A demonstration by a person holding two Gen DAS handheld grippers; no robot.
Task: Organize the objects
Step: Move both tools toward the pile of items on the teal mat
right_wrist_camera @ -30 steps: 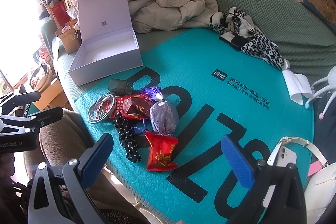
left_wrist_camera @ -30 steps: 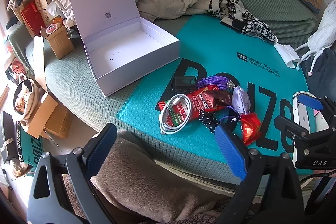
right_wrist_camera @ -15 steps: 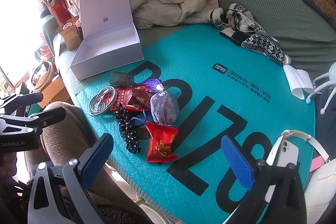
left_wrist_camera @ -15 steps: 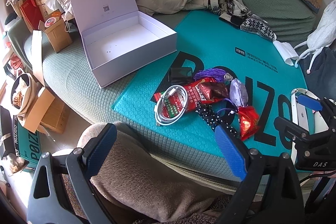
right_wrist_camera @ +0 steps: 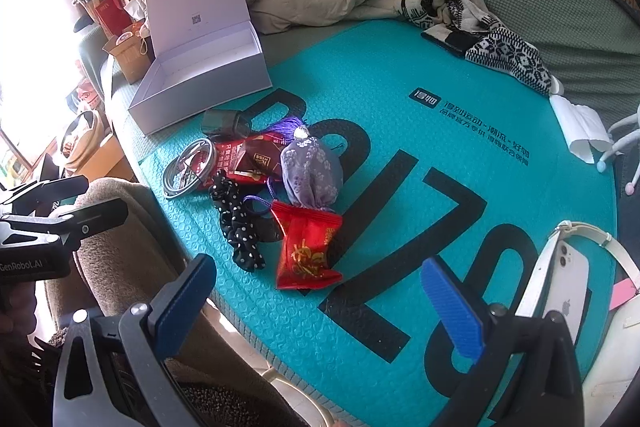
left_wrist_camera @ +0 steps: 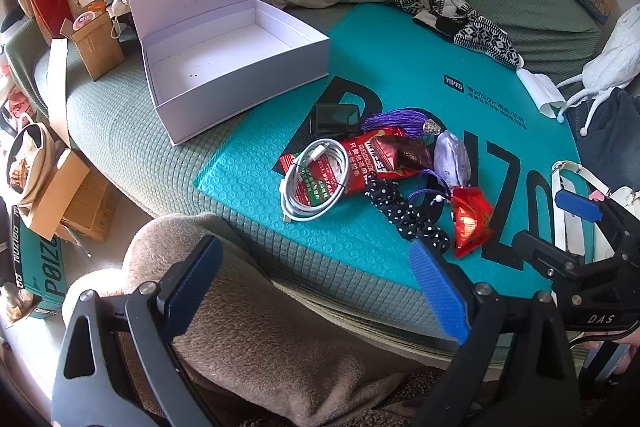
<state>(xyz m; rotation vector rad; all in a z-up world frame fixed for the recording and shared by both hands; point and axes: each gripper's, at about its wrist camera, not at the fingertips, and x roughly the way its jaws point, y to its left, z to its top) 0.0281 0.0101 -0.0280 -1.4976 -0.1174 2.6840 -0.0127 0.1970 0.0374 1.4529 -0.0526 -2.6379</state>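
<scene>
**Sorting not begun: box empty, both claws spread and unloaded**

Left wrist view: The left gripper [left_wrist_camera: 316,283] hangs with jaws wide apart, holding nothing. The open white cardboard box [left_wrist_camera: 224,67], lid upright, contains no items. Just beside its near corner, on the teal bubble mailer [left_wrist_camera: 400,67], the items lie heaped: a coiled white cable [left_wrist_camera: 316,183] on a red snack packet [left_wrist_camera: 360,159], a purple tassel [left_wrist_camera: 396,119], a black polka-dot scrunchie [left_wrist_camera: 404,211].

Right wrist view: The right gripper [right_wrist_camera: 320,303] is likewise spread and empty. A red foil candy wrapper [right_wrist_camera: 306,247] and a lilac fabric sachet [right_wrist_camera: 310,171] lie well apart from the box, nearest this gripper. In my judgement every item remains to be moved.
</scene>
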